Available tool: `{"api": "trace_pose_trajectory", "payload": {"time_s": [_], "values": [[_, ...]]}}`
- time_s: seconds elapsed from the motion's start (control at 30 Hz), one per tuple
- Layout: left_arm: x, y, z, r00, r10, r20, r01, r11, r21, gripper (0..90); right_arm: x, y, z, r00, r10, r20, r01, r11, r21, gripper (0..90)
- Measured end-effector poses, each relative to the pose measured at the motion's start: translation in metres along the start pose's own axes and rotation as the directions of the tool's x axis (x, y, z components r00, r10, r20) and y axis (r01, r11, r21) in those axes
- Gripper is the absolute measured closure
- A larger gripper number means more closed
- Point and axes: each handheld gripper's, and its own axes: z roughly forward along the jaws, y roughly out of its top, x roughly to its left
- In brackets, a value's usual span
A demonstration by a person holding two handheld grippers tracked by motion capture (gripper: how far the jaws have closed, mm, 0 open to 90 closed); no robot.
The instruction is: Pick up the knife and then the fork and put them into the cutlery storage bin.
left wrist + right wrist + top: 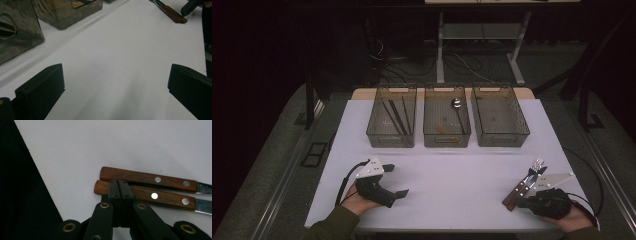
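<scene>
The right gripper view showed the right gripper (119, 185) with jaws shut tight and holding nothing, over two wooden-handled pieces of cutlery (145, 195) lying together near the counter (100, 145) edge, so I think next it had to open to grab one.

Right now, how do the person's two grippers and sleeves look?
Both the left gripper and the right gripper are black, each topped by a pale grey three-cornered plate. A black cable loops from each. The right gripper's linkage arms carry brass-coloured rivets. The sleeves are dark olive green.
</scene>
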Motion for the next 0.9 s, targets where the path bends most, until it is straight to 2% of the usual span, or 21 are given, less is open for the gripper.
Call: {"api": "trace_pose_trajectory", "payload": {"time_s": [0.47,0.9], "values": [[0.001,0.002,0.003,0.9999,0.004,0.010,-0.004,1.0000,-0.002,0.0,0.001,-0.001,0.005,1.0000,-0.007,0.005,0.007,1.000,0.013,89.5],[0.001,0.002,0.004,0.9999,0.005,0.011,-0.005,1.0000,0.001,0.0,-0.003,0.010,0.015,0.9995,-0.028,0.012,0.028,1.000,0.009,89.5]]}}
